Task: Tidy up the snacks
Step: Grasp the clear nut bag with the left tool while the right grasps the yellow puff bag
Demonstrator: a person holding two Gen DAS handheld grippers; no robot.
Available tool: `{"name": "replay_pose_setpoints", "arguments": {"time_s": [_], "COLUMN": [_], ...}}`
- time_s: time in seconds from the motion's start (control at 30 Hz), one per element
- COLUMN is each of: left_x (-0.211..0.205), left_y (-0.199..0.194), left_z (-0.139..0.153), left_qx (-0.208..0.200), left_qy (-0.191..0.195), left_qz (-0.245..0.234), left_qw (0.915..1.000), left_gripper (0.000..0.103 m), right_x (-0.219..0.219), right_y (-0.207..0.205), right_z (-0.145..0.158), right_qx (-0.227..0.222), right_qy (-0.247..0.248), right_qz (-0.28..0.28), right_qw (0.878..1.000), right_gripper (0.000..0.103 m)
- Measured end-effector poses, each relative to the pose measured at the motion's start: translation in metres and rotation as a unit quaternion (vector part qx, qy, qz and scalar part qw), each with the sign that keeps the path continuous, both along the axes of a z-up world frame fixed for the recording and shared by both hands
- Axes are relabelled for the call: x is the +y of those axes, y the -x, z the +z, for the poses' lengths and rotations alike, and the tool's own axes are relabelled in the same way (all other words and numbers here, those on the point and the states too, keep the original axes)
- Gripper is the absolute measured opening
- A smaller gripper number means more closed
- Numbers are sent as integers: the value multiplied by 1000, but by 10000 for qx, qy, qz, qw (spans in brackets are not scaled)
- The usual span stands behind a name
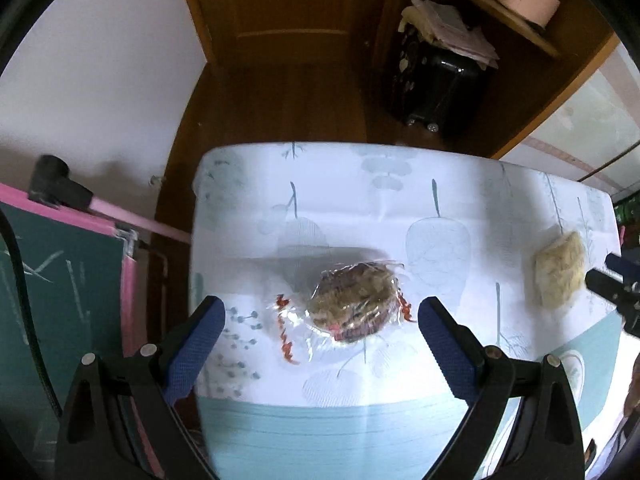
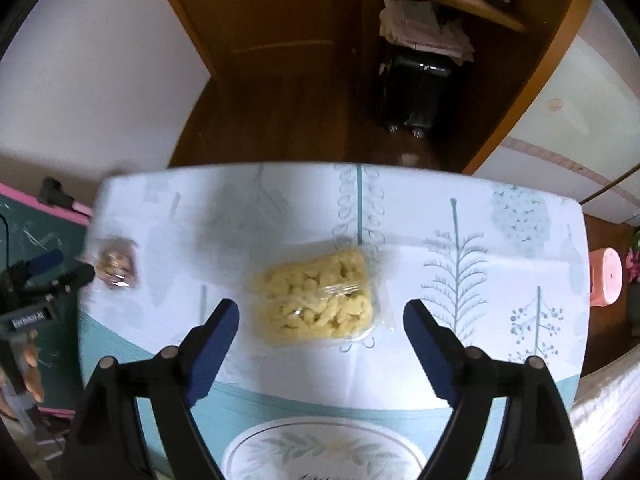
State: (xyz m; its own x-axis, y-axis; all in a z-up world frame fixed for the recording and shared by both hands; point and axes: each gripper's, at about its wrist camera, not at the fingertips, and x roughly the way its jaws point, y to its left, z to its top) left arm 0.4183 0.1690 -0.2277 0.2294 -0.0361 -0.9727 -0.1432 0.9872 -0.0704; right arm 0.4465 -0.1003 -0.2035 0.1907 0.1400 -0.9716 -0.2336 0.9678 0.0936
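A clear bag of brown snacks [image 1: 352, 306] with red-printed edges lies on the white leaf-patterned tablecloth [image 1: 360, 200]. My left gripper [image 1: 322, 320] hovers above it, open, its blue pads wide on either side of the bag and not touching it. A clear bag of pale yellow snacks [image 2: 316, 300] lies further right on the cloth. My right gripper [image 2: 320, 320] is open over it, pads spread to both sides, nothing pressed. The yellow bag [image 1: 560, 272] and the right gripper's tip [image 1: 612, 288] show at the left wrist view's right edge. The brown bag [image 2: 116, 266] shows small in the right wrist view.
The table's far edge [image 1: 340, 146] drops to a dark wooden floor with a black suitcase [image 1: 436, 88] under papers. A green chalkboard with pink frame [image 1: 68, 280] stands left of the table. A pink stool [image 2: 606, 284] sits off the right side. A hand [image 2: 34, 360] holds the left gripper.
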Motion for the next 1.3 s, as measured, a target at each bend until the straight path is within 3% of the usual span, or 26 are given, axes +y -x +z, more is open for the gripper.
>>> {"name": "replay_pose_setpoints", "arguments": {"time_s": [0.2, 0.33, 0.67, 0.8, 0.87, 0.93, 1.07, 1.13, 1.23, 1.3], "left_x": [-8, -18, -34, -37, -35, -34, -38, -40, -40, -41], "left_y": [-8, -13, -19, -14, -13, -10, -2, 4, 10, 18], "left_z": [-18, -27, -39, -34, -31, -29, -25, -19, -8, 0], "left_qx": [-2, 58, 158, 44, -1, -17, -46, -119, -81, -99], "left_qy": [268, 202, -198, -261, -207, -218, -262, -254, -79, -167], "left_qz": [-27, -71, 48, 36, 65, 60, -13, -51, -40, -84], "left_qw": [9996, 9998, 9997, 9996, 9998, 9997, 9996, 9996, 9999, 9998], "left_gripper": [97, 97, 97, 87, 80, 74, 68, 59, 56, 56], "right_x": [4, 5, 19, 20, 24, 23, 18, 17, 14, 11], "right_y": [-2, -5, -2, 3, 7, 13, 21, 26, 36, 41], "right_z": [-23, -32, -47, -47, -46, -43, -39, -36, -28, -23], "right_qx": [90, 111, 281, 151, 76, 90, 120, 108, 137, 117], "right_qy": [65, -69, -186, -68, 49, -23, -136, -164, -259, -304], "right_qz": [93, 85, 176, 238, 304, 288, 182, 181, 191, 168], "right_qw": [9999, 9999, 9993, 9996, 9995, 9995, 9997, 9996, 9994, 9993], "right_gripper": [88, 95, 98, 96, 90, 83, 80, 77, 76, 76]}}
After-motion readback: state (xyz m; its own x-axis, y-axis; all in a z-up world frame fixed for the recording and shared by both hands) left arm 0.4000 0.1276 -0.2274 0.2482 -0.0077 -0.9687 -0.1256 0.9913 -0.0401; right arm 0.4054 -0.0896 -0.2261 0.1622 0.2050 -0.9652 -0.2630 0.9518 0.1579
